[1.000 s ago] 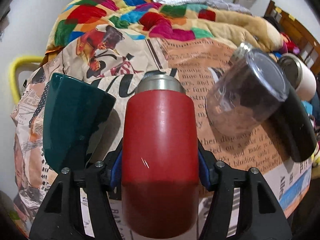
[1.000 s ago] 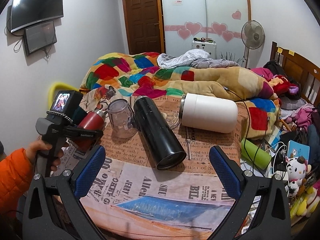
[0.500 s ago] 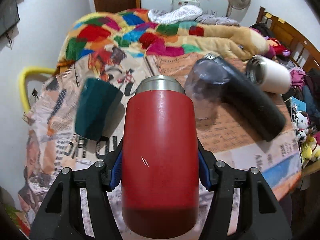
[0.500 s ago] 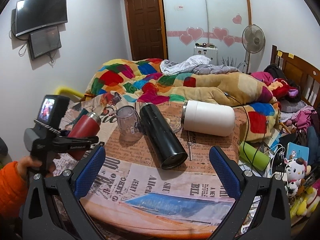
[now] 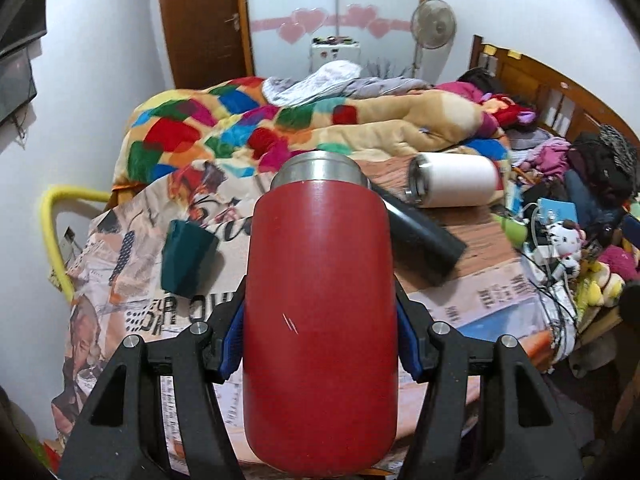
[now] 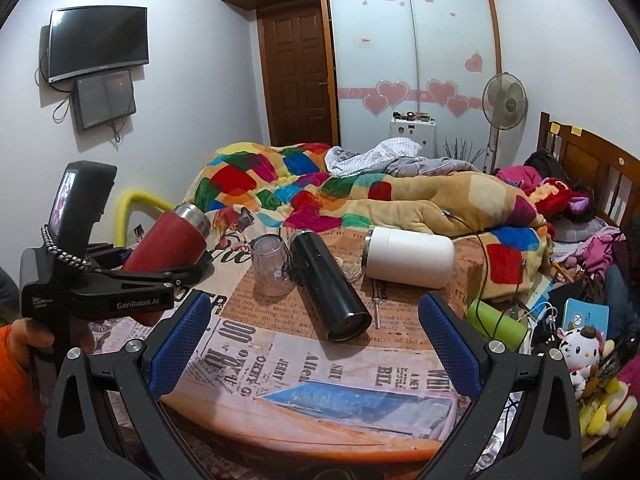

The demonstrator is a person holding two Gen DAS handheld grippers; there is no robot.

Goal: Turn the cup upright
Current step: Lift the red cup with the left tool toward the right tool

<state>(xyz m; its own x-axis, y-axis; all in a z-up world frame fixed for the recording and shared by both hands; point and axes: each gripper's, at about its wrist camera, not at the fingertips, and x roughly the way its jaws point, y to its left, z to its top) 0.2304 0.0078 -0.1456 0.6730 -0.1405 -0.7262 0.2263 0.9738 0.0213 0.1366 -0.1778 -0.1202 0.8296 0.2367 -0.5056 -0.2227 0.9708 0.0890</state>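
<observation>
My left gripper (image 5: 320, 344) is shut on a red cup with a steel rim (image 5: 320, 300) and holds it in the air above the table, tilted with the rim pointing up and away. It also shows in the right wrist view (image 6: 170, 246), held over the table's left side. My right gripper (image 6: 312, 344) is open and empty above the table's near edge. A dark green cup (image 5: 186, 258) stands upside down on the newspaper at the left.
A black flask (image 6: 330, 284) and a white tumbler (image 6: 408, 256) lie on their sides on the newspaper-covered table (image 6: 320, 376). A clear glass (image 6: 272, 266) stands beside the flask. A bed with a patchwork quilt (image 6: 320, 196) lies behind. Clutter and toys (image 6: 580, 352) crowd the right.
My left gripper has lifted the red cup up and back from the table, so the green cup and flask look farther away. The right gripper has also risen a little.
</observation>
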